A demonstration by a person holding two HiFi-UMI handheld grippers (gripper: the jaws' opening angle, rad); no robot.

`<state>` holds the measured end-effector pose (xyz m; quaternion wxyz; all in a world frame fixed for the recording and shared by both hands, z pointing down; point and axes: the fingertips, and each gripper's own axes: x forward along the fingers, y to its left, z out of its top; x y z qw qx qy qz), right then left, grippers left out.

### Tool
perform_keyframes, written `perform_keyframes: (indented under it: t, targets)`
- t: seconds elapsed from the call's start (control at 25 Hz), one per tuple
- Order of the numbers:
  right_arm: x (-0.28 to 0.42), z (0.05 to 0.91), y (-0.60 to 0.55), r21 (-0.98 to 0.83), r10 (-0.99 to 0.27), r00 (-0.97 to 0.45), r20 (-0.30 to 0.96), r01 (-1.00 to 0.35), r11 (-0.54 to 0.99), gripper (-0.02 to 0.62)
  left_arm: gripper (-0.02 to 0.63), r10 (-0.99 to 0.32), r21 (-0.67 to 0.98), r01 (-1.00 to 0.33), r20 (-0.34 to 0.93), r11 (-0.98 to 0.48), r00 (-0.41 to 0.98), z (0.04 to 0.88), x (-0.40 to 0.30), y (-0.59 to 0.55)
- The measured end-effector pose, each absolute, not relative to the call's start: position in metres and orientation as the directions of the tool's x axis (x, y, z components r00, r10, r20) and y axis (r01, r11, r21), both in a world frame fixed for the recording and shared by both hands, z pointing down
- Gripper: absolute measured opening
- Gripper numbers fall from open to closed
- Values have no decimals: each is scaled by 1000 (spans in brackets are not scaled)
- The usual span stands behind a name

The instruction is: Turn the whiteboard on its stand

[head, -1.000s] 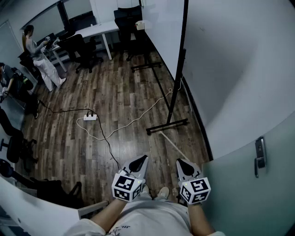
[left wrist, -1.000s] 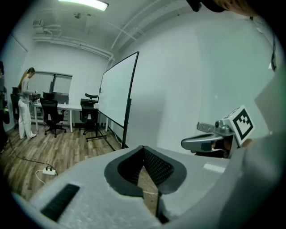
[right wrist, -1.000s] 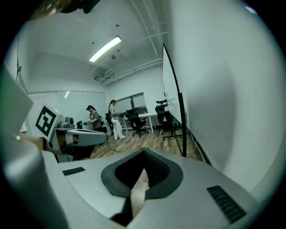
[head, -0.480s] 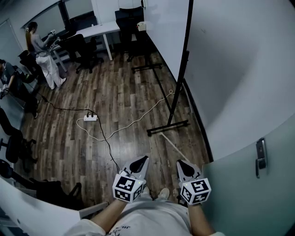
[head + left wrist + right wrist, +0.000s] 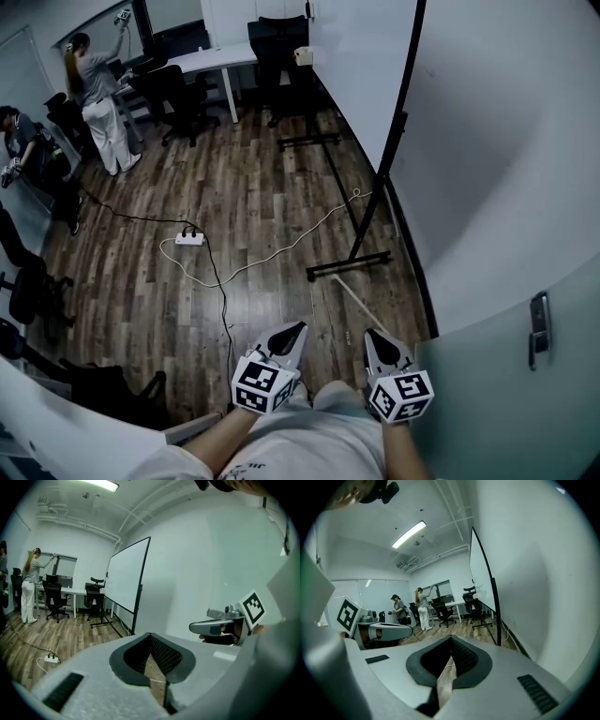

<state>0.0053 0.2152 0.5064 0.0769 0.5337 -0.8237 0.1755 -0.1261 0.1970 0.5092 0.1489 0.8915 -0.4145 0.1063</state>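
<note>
The whiteboard [image 5: 361, 66] stands ahead of me at the right, close to the wall, with its white panel in a black frame on a black stand [image 5: 349, 265] with floor feet. The left gripper view shows its face [image 5: 124, 581]; the right gripper view shows it nearly edge-on [image 5: 480, 578]. Both grippers are held low in front of my body, well short of the stand. My left gripper [image 5: 286, 339] is shut with nothing in it. My right gripper [image 5: 380, 342] is also shut and empty. Each gripper view shows the other gripper beside it, with nothing held.
A power strip [image 5: 189, 239] and cables lie across the wooden floor ahead at the left. A door with a handle [image 5: 537, 328] is at my right. A desk [image 5: 211, 58], office chairs and two people [image 5: 98, 94] are at the far left.
The view has advanced towards the whiteboard, whose stand now sits further right and a little nearer. Both grippers stay shut and side by side. A person far left has raised an arm.
</note>
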Motion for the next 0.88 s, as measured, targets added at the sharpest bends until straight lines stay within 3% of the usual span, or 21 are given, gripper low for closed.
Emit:
perform_keyframes:
  t: [0.36, 0.88]
  targets:
    - [6, 528, 187, -240, -844, -425, 327, -901, 361, 5, 11, -690, 186, -761, 329, -622, 644, 522, -122, 167]
    - [62, 518, 45, -213, -845, -431, 315, -900, 380, 5, 11, -711, 173, -772, 306, -612, 633, 512, -74, 31]
